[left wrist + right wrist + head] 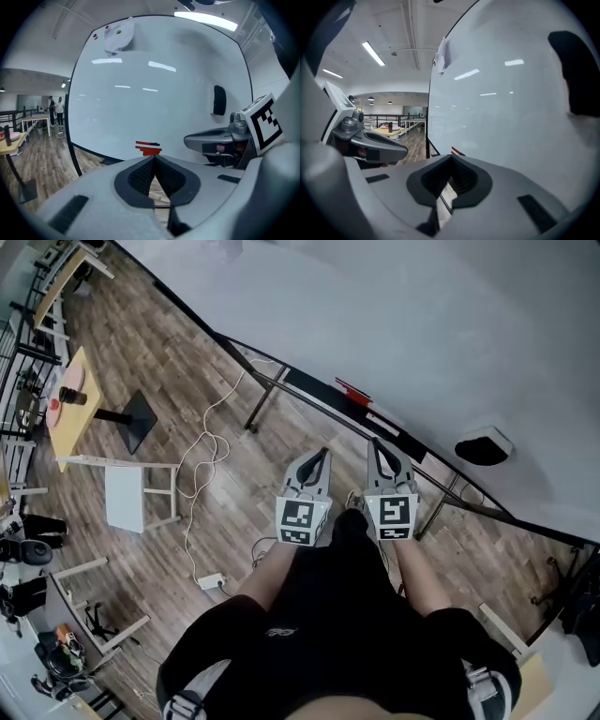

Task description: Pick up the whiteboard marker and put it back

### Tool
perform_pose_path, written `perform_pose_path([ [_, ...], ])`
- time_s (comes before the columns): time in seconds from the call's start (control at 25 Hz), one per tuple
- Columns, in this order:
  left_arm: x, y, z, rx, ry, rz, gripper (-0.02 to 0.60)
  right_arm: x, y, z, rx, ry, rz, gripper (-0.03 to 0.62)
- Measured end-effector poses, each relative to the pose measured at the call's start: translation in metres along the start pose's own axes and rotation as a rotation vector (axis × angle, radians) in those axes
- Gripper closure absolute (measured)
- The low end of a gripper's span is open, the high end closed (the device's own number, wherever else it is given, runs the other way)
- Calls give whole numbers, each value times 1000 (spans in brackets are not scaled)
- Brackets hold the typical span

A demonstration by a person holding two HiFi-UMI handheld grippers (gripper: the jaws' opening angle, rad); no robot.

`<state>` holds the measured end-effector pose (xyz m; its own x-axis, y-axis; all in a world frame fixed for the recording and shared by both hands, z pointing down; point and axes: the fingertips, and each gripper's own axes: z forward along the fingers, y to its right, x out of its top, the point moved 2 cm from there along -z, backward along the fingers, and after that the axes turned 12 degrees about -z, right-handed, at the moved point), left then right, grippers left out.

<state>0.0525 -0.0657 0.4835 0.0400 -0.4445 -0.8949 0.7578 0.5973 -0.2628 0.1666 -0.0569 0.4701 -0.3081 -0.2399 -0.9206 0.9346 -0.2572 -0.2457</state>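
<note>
Red whiteboard markers (354,390) lie on the tray along the lower edge of the large whiteboard (403,324). They show as a red patch with a black cap (149,148) just past my left gripper (153,157), and as a red sliver (457,151) beyond my right gripper (451,156). Both grippers are held side by side in front of the person, left gripper (324,453) and right gripper (374,442), pointing at the board. Each has its jaws closed tip to tip with nothing between them. No marker is held.
A black eraser (483,446) sticks to the board right of the grippers. A white cloth (118,35) hangs at the board's top. On the wooden floor stand a white stool (125,498) and a yellow table (73,409), with a trailing cable (202,460).
</note>
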Motion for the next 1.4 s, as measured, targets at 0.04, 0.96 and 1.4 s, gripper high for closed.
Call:
perform_pose_path([
  [0.04,3,1,-3,-19,6,2,574,3,-1,-5,-20,-2,-2,591],
  [0.96,37,42,-131,-506,88,77,574,69,-95,-175,-508,31,78,591],
  [1.4,69,79,-148,-466,179,112,574,90,-63,-223,-541,99,47,591],
])
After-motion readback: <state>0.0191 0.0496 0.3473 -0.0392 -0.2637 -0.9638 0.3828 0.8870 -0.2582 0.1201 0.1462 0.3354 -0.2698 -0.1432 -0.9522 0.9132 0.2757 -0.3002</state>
